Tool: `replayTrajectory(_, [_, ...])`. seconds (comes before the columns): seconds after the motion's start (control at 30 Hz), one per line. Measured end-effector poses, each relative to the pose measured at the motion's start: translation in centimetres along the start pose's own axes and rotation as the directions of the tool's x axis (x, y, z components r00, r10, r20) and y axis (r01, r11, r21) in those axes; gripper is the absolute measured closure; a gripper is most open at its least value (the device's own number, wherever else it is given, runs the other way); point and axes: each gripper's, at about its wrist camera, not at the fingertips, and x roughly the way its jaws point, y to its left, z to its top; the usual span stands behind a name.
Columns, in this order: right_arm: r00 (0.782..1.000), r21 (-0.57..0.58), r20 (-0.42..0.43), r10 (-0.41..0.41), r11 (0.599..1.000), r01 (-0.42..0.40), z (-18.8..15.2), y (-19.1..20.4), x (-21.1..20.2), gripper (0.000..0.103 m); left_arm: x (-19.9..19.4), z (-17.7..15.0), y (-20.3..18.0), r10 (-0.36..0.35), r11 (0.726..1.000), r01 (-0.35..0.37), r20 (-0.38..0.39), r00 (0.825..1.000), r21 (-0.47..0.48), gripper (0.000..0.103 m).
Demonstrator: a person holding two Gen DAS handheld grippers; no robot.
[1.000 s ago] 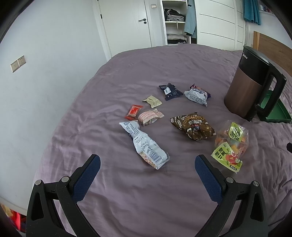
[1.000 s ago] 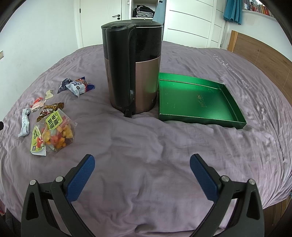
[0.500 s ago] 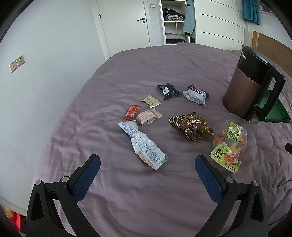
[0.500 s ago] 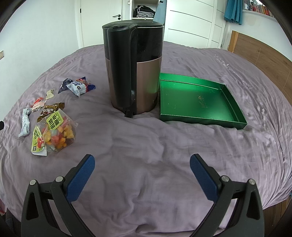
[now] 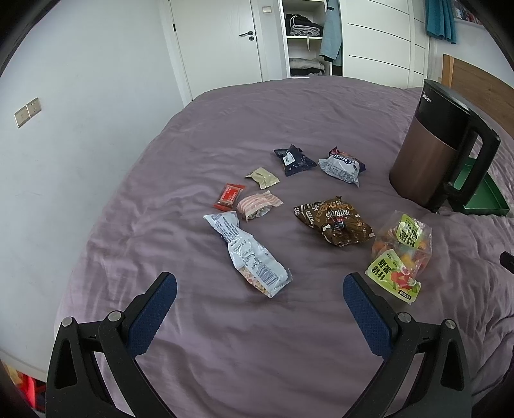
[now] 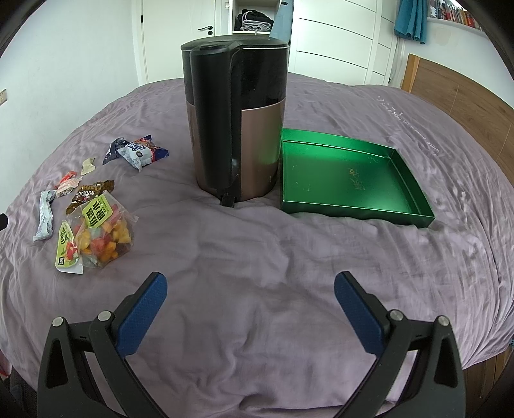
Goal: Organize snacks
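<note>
Both grippers (image 5: 259, 283) (image 6: 250, 286) gape wide; kettle (image 6: 236, 128) stands between snacks (image 6: 96, 231) and tray (image 6: 350, 173).

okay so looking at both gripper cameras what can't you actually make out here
- Green tray, left wrist view: mostly hidden behind the kettle.
- Red packet, right wrist view: too small to read and half covered by the pink striped packet.
- Long white packet, left wrist view: its print is too fine to read.
- Closet shelves, right wrist view: cut off by the top edge.
</note>
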Motion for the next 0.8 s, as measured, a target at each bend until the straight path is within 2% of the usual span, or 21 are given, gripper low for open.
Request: replayTrajectory(0.8, [1.000, 0.000, -0.002, 0.000, 1.000, 0.000, -0.05, 0.11, -0.08, 0.000, 0.34, -0.30, -0.16, -0.005, 1.000, 0.005, -0.013, 1.000, 0.003, 0.001])
